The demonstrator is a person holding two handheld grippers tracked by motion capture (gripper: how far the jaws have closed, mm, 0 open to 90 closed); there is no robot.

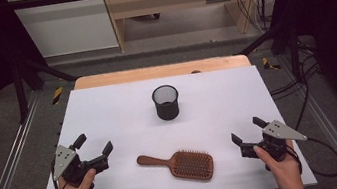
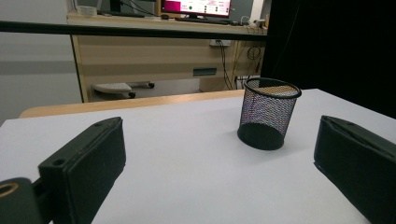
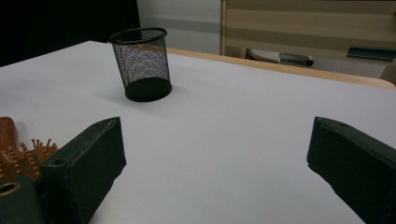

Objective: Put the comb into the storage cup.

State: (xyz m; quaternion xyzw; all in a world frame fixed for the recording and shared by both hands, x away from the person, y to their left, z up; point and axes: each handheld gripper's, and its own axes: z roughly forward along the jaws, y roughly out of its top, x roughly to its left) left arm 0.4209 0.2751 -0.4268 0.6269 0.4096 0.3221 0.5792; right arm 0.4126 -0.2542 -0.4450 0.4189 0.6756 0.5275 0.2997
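The wooden paddle hairbrush [image 1: 182,163] lies in front of the mesh pen cup [image 1: 166,102]: light, rigid; grip its narrow handle. Both grippers' fingers gape wide, empty.

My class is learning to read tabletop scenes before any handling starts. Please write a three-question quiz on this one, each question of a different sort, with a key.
1. True or false: the wooden paddle hairbrush lies flat with its bristles facing up.
2. Multiple choice: the black mesh pen cup is A) on its side, B) upright with nothing showing inside, C) held by a gripper.
3. Fill in: the jaws of the left gripper and right gripper are both ____.

Key: 1 true; 2 B; 3 open, nothing between them.
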